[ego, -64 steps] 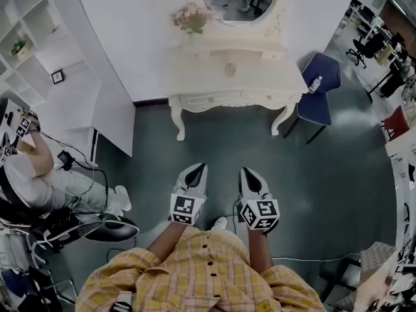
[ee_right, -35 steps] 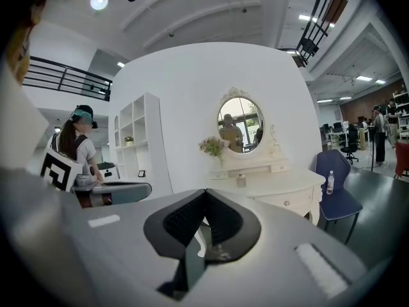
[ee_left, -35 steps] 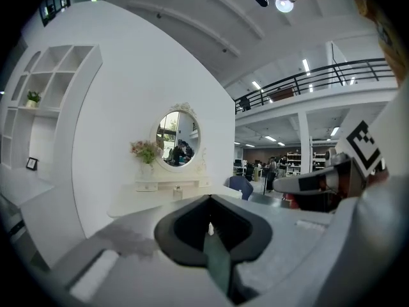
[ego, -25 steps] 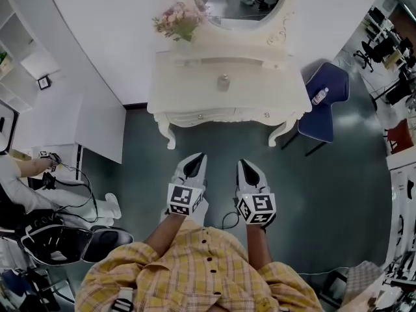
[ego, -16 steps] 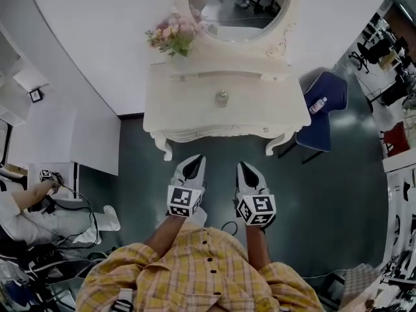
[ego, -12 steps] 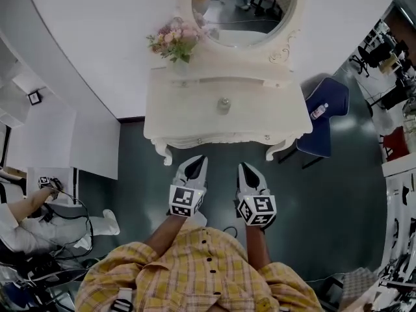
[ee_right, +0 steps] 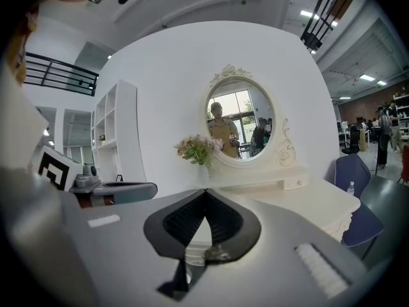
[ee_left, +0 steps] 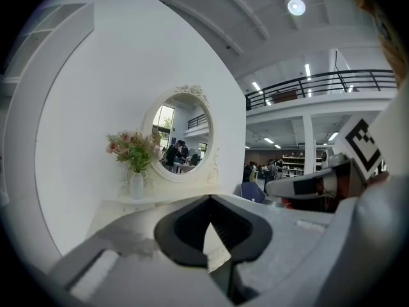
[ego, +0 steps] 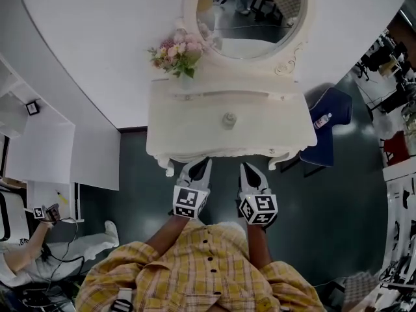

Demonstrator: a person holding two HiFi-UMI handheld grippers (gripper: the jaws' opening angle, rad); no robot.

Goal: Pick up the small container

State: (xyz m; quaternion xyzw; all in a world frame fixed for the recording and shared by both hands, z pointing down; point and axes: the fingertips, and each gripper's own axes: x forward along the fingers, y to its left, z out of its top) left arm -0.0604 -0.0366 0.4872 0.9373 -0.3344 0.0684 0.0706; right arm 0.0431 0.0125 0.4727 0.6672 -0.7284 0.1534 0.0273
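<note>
A white dressing table [ego: 286,119] stands against a curved white wall, beneath an oval mirror [ego: 250,12]. A vase of flowers [ego: 177,52] stands at its back left, and a blue chair [ego: 331,109] is just beside its right end. The small container [ego: 229,119], a pale rounded pot, stands alone near the middle of the tabletop, well apart from the flowers. That position should let you come at it from the front without brushing anything.

You hold the left gripper [ego: 199,166] and the right gripper [ego: 247,169] side by side over the dark floor [ego: 325,200]. Their tips are at the table's front edge and both point roughly level toward the mirror. Each gripper's jaws are pressed together with nothing between them, which reads as a carrying posture for the approach rather than a readiness to grasp.

The container lies ahead, between the lines of the two grippers and a little nearer the right one, so no pick has begun. Whichever gripper you choose must spread its jaws before it arrives. The pot looks small and rounded, so a pinch off its middle may squeeze it out or tip it.
</note>
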